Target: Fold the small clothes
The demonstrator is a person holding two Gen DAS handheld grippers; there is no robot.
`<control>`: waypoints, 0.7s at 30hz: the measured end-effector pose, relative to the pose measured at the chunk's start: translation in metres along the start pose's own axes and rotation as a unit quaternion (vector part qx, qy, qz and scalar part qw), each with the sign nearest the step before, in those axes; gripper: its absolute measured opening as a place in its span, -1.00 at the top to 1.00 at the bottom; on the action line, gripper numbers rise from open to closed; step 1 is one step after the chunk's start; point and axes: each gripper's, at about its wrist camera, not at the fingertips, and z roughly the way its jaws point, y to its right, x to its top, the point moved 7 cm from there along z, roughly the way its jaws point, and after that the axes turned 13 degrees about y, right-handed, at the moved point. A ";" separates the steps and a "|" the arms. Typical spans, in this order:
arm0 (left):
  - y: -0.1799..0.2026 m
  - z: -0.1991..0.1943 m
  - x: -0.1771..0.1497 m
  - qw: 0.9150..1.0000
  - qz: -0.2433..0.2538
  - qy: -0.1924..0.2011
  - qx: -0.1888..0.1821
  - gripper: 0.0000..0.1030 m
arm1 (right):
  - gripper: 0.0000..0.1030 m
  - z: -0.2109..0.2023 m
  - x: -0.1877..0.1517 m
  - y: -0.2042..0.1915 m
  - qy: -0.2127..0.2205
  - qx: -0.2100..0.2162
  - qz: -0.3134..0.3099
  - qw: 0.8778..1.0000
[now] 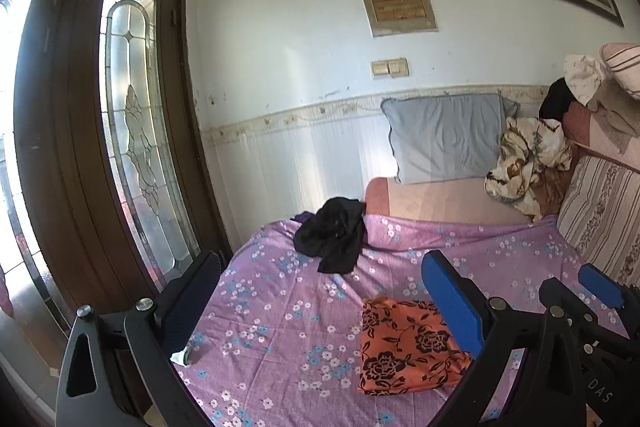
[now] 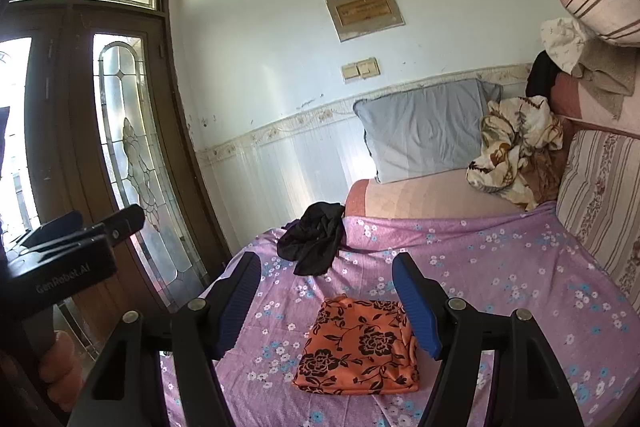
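The right gripper holds its two blue-padded fingers wide apart with nothing between the pads; they hang above the bed with the folded orange garment lying in the gap as seen from the right wrist, untouched. The left gripper is likewise spread wide and empty, one finger at the near right of the orange garment in its own view, the other out over the bed's edge toward the door.

The orange garment, printed with black flowers, lies flat as a neat rectangle on the purple flowered sheet. Farther back, near the sheet's far edge, a black garment lies crumpled and unfolded, well apart from the orange one.

Beyond the sheet, a grey pillow leans against the wall, with a cream-and-brown patterned cloth bunched to its right and striped cushions stacked along the right side. A glass-panelled wooden door stands at the left. No container is in view.
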 end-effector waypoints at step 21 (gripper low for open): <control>-0.006 0.060 -0.051 0.998 -0.010 -0.069 0.006 -0.95 | -0.39 0.046 -0.042 0.007 -0.052 -0.015 -0.017 0.998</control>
